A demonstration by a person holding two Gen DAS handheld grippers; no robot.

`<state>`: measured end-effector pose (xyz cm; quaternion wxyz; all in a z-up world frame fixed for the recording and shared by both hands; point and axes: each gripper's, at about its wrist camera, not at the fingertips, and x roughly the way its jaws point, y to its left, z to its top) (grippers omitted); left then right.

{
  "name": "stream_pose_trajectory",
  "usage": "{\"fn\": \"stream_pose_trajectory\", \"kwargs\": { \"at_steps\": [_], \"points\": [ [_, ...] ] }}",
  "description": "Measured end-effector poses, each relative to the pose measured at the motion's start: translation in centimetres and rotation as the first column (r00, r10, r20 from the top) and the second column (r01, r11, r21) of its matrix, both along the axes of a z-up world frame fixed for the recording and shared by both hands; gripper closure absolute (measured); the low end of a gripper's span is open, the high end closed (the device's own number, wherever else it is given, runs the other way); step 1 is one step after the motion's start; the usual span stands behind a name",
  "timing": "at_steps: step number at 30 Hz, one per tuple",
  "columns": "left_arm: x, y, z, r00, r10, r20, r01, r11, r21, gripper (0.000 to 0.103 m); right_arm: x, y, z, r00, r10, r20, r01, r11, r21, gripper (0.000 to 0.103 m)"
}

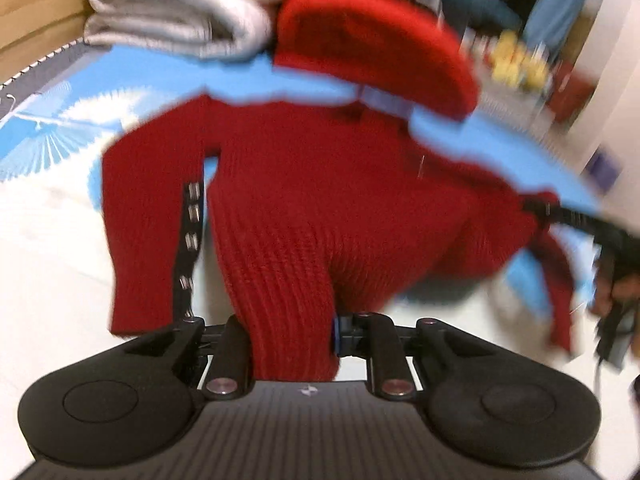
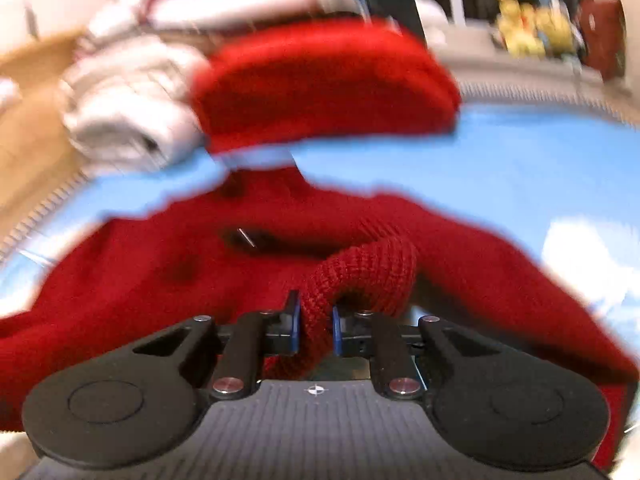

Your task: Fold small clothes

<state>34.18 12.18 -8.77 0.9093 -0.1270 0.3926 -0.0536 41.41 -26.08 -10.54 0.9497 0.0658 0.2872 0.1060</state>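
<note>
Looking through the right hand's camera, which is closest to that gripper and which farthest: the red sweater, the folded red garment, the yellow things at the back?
From the right gripper:
1. Red sweater: pinched between the jaws, spread just ahead.
2. Folded red garment: beyond the sweater, centre, on the blue mat.
3. Yellow things: far background, upper right, too blurred to identify.

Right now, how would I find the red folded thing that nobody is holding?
Find the blue mat with white cloud shapes. At its far edge sits a pile of grey folded clothes. The folded red knit lies just right of that pile, the only red piece lying folded; the other red sweater is pinched in both claws.
</note>
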Motion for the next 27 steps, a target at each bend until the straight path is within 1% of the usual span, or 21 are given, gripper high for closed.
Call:
{"fn": "stream_pose_trajectory", "kwargs": {
  "at_steps": [2, 4, 5, 6, 7, 8, 9, 10, 11, 12, 13, 14, 15, 16, 18, 19, 21, 22, 23, 25, 27],
  "points": [
    [-1.9, 2.5, 2.7, 0.993, 0.007, 0.117, -0.002, 0.999, -0.041, 0.083, -3.0, -1.0, 4.4, 0.998, 0.017, 0.066, -0.019, 1.0, 0.02, 0.088],
    [-2.7, 4.8, 3.9, 0.981, 0.063, 0.182, -0.047, 0.995, -0.091, 0.083, -4.4, -1.7, 8.4, 0.992, -0.01, 0.124, 0.005, 0.999, 0.035, 0.089],
    [-2.4, 5.8, 3.7, 0.979, 0.105, 0.176, -0.085, 0.99, -0.117, 0.082, -4.6, -2.1, 10.0, 0.989, -0.036, 0.142, 0.026, 0.997, 0.073, 0.089],
    [-1.6, 6.7, 2.9, 0.98, 0.147, 0.132, -0.128, 0.981, -0.142, 0.082, -4.2, -2.1, 10.9, 0.987, -0.069, 0.142, 0.052, 0.991, 0.122, 0.088],
    [-0.8, 7.3, 1.8, 0.982, 0.171, 0.08, -0.157, 0.975, -0.158, 0.082, -3.4, -2.2, 11.3, 0.986, -0.112, 0.127, 0.088, 0.979, 0.182, 0.084],
    [0.0, 7.6, 0.5, 0.981, 0.19, 0.023, -0.185, 0.971, -0.153, 0.082, -2.1, -1.8, 10.9, 0.985, -0.142, 0.099, 0.117, 0.969, 0.218, 0.079],
    [1.0, 7.5, -1.1, 0.98, 0.193, -0.045, -0.197, 0.973, -0.122, 0.082, -0.9, -1.2, 10.0, 0.986, -0.155, 0.056, 0.139, 0.963, 0.23, 0.061],
    [1.5, 7.3, -2.4, 0.977, 0.188, -0.099, -0.197, 0.977, -0.087, 0.082, 0.3, -0.5, 8.8, 0.987, -0.158, -0.004, 0.155, 0.964, 0.218, 0.042],
    [1.9, 7.1, -3.6, 0.973, 0.178, -0.146, -0.189, 0.98, -0.063, 0.082, 1.6, -0.1, 7.2, 0.981, -0.176, -0.075, 0.188, 0.962, 0.2, 0.036],
    [2.0, 6.8, -4.5, 0.971, 0.157, -0.178, -0.168, 0.984, -0.05, 0.079, 1.6, 0.0, 5.8, 0.973, -0.189, -0.13, 0.211, 0.959, 0.189, 0.033],
    [2.1, 6.5, -5.2, 0.971, 0.138, -0.195, -0.149, 0.988, -0.042, 0.078, 1.4, 0.1, 4.5, 0.969, -0.178, -0.173, 0.211, 0.959, 0.191, 0.033],
    [2.1, 6.3, -5.5, 0.97, 0.125, -0.207, -0.135, 0.99, -0.031, 0.077, 0.7, -0.3, 2.9, 0.967, -0.153, -0.201, 0.195, 0.959, 0.207, 0.031],
    [2.2, 6.4, -5.8, 0.969, 0.103, -0.223, -0.109, 0.994, -0.015, 0.073, 0.4, -0.1, 1.4, 0.966, -0.147, -0.214, 0.193, 0.958, 0.213, 0.027],
    [2.0, 6.2, -5.9, 0.971, 0.098, -0.219, -0.1, 0.995, 0.002, 0.07, -0.4, -0.5, 0.2, 0.963, -0.153, -0.22, 0.2, 0.956, 0.213, 0.024],
    [1.8, 6.3, -5.7, 0.972, 0.1, -0.211, -0.095, 0.995, 0.036, 0.052, -1.9, -2.1, -2.2, 0.954, -0.188, -0.234, 0.238, 0.949, 0.207, 0.024],
    [1.7, 6.3, -5.8, 0.97, 0.106, -0.218, -0.098, 0.994, 0.044, 0.047, -2.8, -2.6, -3.1, 0.947, -0.208, -0.246, 0.26, 0.944, 0.204, 0.024],
    [1.0, 6.1, -6.2, 0.962, 0.116, -0.248, -0.108, 0.993, 0.046, 0.032, -4.2, -4.3, -4.9, 0.924, -0.277, -0.263, 0.331, 0.923, 0.194, 0.024],
    [1.1, 6.4, -6.3, 0.956, 0.118, -0.269, -0.111, 0.993, 0.041, 0.029, -5.2, -4.8, -5.8, 0.912, -0.319, -0.258, 0.37, 0.911, 0.18, 0.024],
    [1.2, 6.4, -6.5, 0.951, 0.114, -0.288, -0.109, 0.993, 0.035, 0.022, -5.3, -5.3, -6.2, 0.9, -0.355, -0.252, 0.401, 0.902, 0.159, 0.024],
    [1.1, 6.2, -6.9, 0.943, 0.09, -0.321, -0.087, 0.996, 0.024, 0.017, -4.8, -5.8, -7.5, 0.893, -0.361, -0.269, 0.402, 0.908, 0.116, 0.024],
    [1.1, 5.4, -7.6, 0.935, 0.048, -0.35, -0.041, 0.999, 0.028, 0.01, -3.7, -5.3, -8.4, 0.91, -0.311, -0.274, 0.349, 0.932, 0.101, 0.022]
  ]
}}
